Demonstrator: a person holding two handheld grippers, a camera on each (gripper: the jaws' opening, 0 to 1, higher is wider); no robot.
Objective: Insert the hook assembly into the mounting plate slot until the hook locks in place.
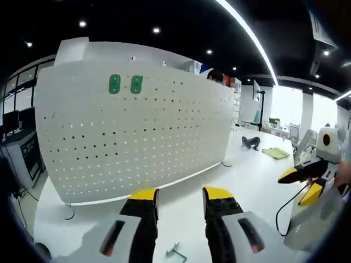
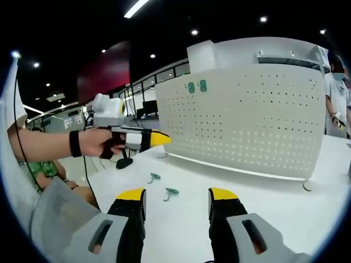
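Flat on table, hook, shank leftward

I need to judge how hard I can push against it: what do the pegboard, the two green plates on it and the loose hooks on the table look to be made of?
Pegboard: probably painted sheet metal; matte white, thin, with regular punched holes.
Green plates: likely moulded plastic; even green colour, rounded edges.
Hooks: a bent, metal-looking wire stem with a green head, likely plastic; too small to be sure.
Table: smooth white, slightly glossy surface; material unclear.
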